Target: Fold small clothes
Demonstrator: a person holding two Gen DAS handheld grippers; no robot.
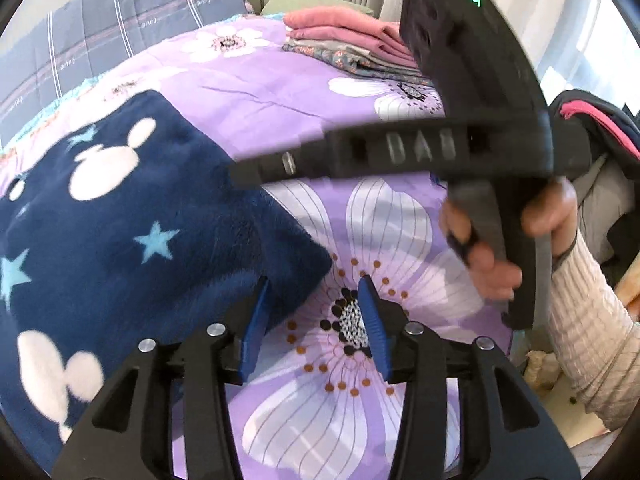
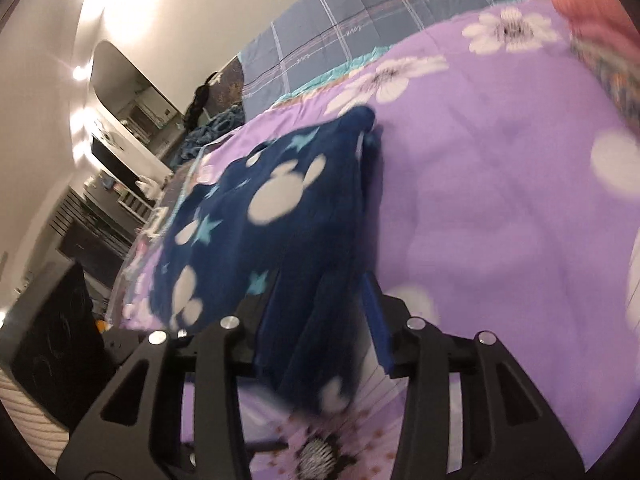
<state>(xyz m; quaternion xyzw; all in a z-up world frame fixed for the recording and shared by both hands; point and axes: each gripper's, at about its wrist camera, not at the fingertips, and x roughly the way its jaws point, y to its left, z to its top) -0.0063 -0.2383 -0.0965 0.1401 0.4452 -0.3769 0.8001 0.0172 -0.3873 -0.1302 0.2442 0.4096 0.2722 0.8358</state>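
A navy fleece garment (image 1: 120, 224) with white mouse shapes and light blue stars lies on the purple flowered bedspread (image 1: 280, 92). My left gripper (image 1: 316, 304) is open just above the bed, its jaws astride the garment's near right corner, not closed on it. My right gripper (image 1: 256, 170) shows in the left wrist view as a black tool held in a hand, reaching over the garment. In the right wrist view the right gripper (image 2: 320, 320) is wide open with a fold of the navy garment (image 2: 280, 208) between its jaws. That view is blurred.
A stack of folded clothes, pink on top (image 1: 344, 36), sits at the far side of the bed. A grey plaid quilt (image 1: 100, 36) lies beyond. Dark bags and clothes (image 1: 600, 152) are off the bed's right edge. Shelves and furniture (image 2: 112, 184) stand left.
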